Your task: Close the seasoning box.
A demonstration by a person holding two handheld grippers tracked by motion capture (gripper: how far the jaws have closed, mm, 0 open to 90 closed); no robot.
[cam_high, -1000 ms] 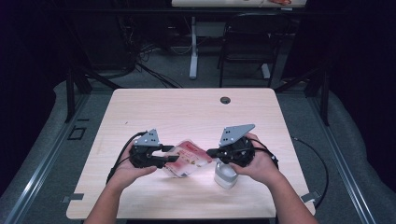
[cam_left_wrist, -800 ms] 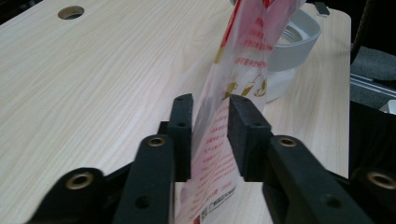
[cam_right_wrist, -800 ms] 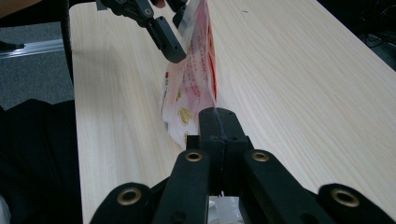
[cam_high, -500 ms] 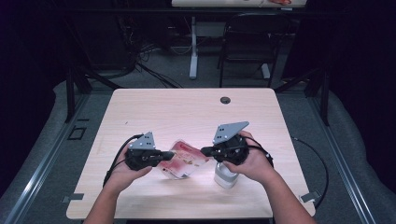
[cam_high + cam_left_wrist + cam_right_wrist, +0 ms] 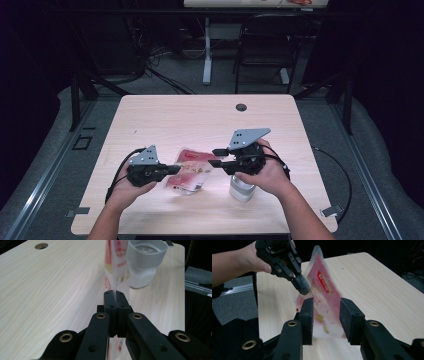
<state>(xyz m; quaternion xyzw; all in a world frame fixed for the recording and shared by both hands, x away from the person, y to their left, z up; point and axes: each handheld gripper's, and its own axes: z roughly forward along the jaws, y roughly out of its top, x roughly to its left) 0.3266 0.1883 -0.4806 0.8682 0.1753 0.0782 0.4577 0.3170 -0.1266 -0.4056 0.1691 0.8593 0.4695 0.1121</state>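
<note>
A red and white plastic pouch (image 5: 192,172) hangs just above the wooden table (image 5: 200,120), between my two grippers. My left gripper (image 5: 175,169) is shut on the pouch's left edge; in the left gripper view its jaws (image 5: 113,293) pinch the thin edge of the pouch (image 5: 112,260). My right gripper (image 5: 216,157) has just been opening. In the right gripper view the pouch (image 5: 322,287) stands between its spread pads (image 5: 308,307) without being pressed, and the left gripper (image 5: 302,286) grips it farther off. A white cup (image 5: 241,189) stands under my right hand.
The white cup (image 5: 143,262) is close behind the pouch in the left gripper view. A round cable hole (image 5: 241,107) is near the table's far edge. Beyond the table are a dark chair (image 5: 265,50) and a desk leg (image 5: 207,55).
The left gripper's jaws closed on the pouch's edge. The right gripper, which held the pouch before, has opened its jaws. The pouch stays between the two hands.
</note>
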